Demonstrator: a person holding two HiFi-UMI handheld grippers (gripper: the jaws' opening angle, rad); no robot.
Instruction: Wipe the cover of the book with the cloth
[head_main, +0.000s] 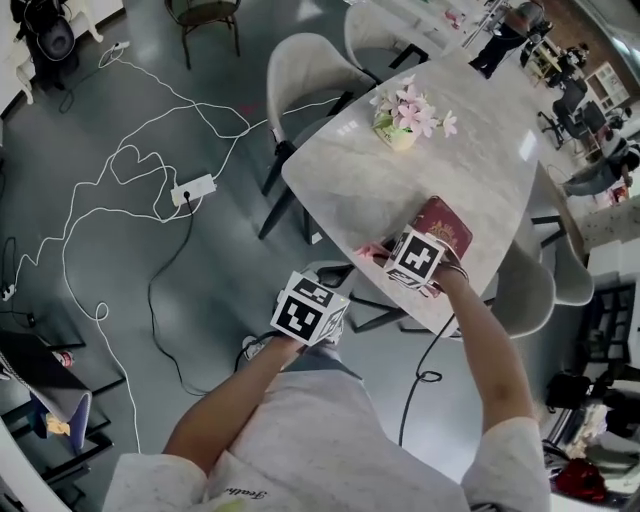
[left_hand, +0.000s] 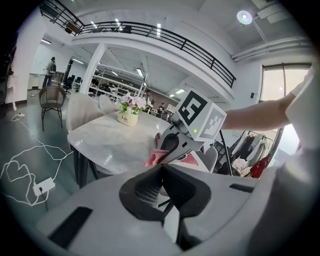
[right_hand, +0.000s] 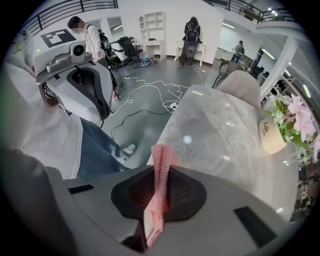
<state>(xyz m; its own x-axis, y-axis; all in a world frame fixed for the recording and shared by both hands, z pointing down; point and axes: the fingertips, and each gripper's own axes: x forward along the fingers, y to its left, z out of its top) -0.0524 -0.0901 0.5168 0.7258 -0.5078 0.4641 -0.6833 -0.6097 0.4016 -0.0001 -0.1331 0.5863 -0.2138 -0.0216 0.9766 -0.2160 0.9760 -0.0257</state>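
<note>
Plainly the right claw (right_hand: 159, 175) is pinched tight on the pink cloth (right_hand: 161, 155), which stands up between its jaws as a narrow folded ridge. The left claw (left_hand: 161, 170) has its jaws drawn together with nothing between them, and it hangs off the near edge of the worktop (head_main: 350, 180), above the floor and well apart from the work.

In the head view the right claw sits over the near end of the dark red book (head_main: 450, 228), with a little of the cloth showing at its left side. The book lies flat, cover up, close to the worktop's near edge, well apart from the pot of pink flowers (head_main: 400, 135) further in.

As for progress, the cloth is picked up and brought to the book, so the fetching is done. Whether the cloth actually presses on the cover I cannot tell, since the marker cube hides the contact. Most of the visible cover lies beyond the claw, so I judge the wiping is at its start or barely under way, with the far stretch left to do.

The book's long axis seems to run away from the person, slanting towards the far right, with its near end hidden under the claw.
</note>
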